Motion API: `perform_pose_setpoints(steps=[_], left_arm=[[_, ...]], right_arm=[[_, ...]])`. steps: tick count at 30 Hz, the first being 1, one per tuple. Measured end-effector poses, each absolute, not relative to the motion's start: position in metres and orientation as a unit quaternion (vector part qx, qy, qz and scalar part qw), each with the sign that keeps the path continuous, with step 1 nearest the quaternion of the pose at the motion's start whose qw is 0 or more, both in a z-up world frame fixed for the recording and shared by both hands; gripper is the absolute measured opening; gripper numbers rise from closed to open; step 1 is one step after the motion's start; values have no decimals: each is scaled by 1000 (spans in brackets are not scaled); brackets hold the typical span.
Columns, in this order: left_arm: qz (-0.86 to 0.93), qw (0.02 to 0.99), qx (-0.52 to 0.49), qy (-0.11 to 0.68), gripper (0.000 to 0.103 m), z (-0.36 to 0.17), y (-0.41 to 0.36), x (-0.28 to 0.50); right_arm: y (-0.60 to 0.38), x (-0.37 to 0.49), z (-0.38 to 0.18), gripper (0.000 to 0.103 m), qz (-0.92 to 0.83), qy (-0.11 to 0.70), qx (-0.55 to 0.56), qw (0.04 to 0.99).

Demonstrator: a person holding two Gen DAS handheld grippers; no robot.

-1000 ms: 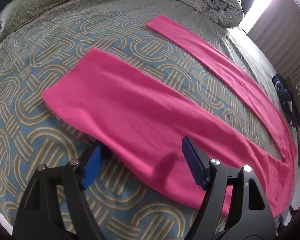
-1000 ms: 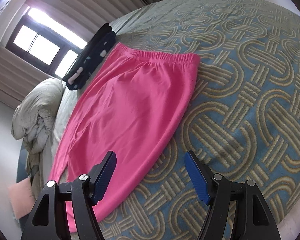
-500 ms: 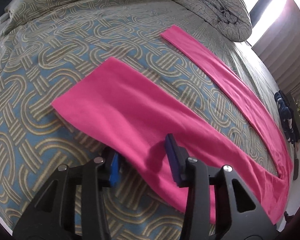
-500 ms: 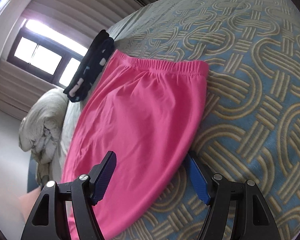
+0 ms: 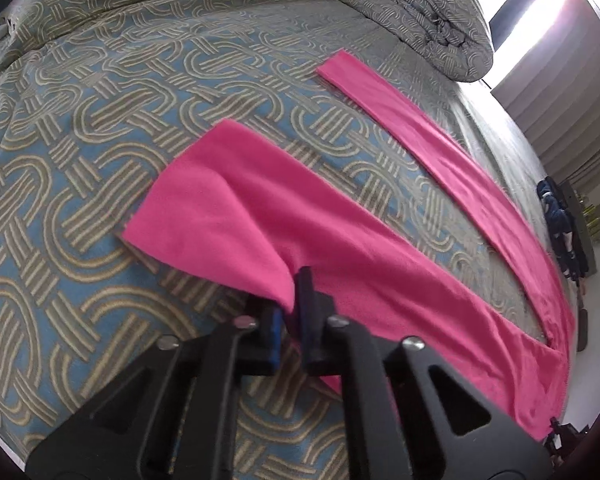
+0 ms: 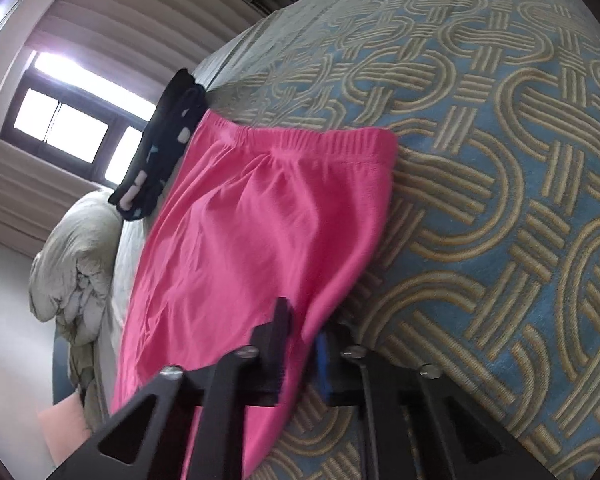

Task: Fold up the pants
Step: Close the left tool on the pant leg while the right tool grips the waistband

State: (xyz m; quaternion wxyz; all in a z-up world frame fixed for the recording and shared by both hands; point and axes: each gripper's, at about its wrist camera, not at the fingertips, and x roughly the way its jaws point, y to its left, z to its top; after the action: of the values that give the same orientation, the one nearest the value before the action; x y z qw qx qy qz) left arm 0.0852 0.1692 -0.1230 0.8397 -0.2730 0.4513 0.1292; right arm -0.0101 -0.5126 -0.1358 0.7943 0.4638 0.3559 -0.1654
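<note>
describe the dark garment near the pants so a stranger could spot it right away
On the blue-and-tan patterned bedspread, find the elastic waistband of the bright pink pants. Beside its far corner, at the bed's edge toward the window, lies a crumpled black garment with pale spots, the only dark fabric there.

I'm in a home bedroom: patterned bed (image 5: 148, 92), bunched duvet (image 5: 416, 12) at 1 o'clock, curtained window (image 6: 60, 128).

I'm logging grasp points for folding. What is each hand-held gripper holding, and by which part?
Both hold the pink pants. The left hand-held gripper pinches the near side edge of one leg; the right hand-held gripper pinches the side edge below the waistband.
</note>
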Motion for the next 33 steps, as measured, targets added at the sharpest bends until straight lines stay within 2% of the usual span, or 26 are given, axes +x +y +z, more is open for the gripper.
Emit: perform_pose_setpoints(steps=[19,33], left_arm=[[92,867,-276,404,5,-79,168,95],[63,891,-226,389,5,-28,154,185]], right_arm=[[-495,3,-79,6,-140,323,428,832],[-496,58,-45,6,-120,304,409,852]])
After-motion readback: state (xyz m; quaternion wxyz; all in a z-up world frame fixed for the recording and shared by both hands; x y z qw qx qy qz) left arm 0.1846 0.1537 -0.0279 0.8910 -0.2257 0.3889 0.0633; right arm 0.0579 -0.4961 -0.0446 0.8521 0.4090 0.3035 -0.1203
